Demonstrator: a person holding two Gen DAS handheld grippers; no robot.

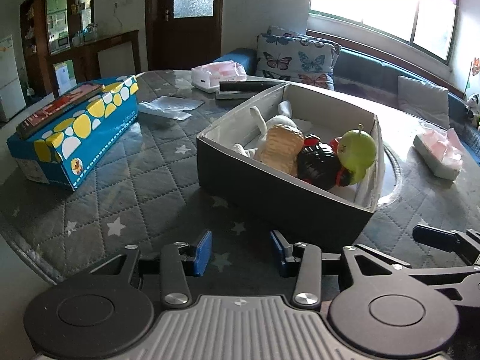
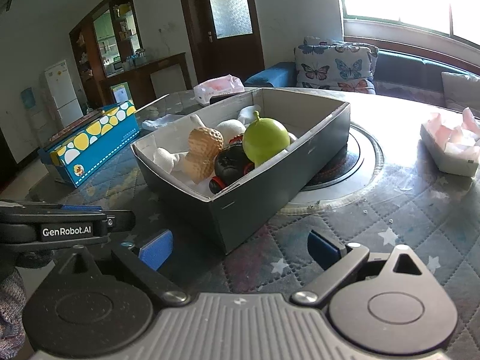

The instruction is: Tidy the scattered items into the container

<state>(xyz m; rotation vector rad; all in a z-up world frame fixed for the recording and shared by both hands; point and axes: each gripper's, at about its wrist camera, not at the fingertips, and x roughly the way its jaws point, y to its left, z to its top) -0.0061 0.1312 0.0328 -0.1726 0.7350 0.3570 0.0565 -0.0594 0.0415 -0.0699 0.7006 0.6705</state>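
Note:
A dark cardboard box (image 1: 279, 198) (image 2: 255, 207) stands on the quilted table. Inside lie a green apple-shaped toy (image 1: 358, 150) (image 2: 265, 141), a tan peanut-shaped toy (image 1: 282, 148) (image 2: 204, 151), a black and red toy (image 1: 318, 163) (image 2: 229, 165) and a white plush toy (image 1: 282, 120) (image 2: 168, 157). My left gripper (image 1: 241, 253) is open and empty, low over the table in front of the box. My right gripper (image 2: 240, 249) is open wide and empty, in front of the box's near corner. The left gripper (image 2: 66, 225) also shows at the left of the right wrist view.
A blue box with yellow and white spots (image 1: 75, 132) (image 2: 93, 144) sits at the left. Tissue packs (image 1: 219, 73) (image 1: 438, 156) (image 2: 450, 147) lie at the back and right. A flat plastic sheet (image 1: 168, 106) and a dark tray (image 1: 249, 88) lie behind the box. A round inset ring (image 2: 354, 168) lies under the box.

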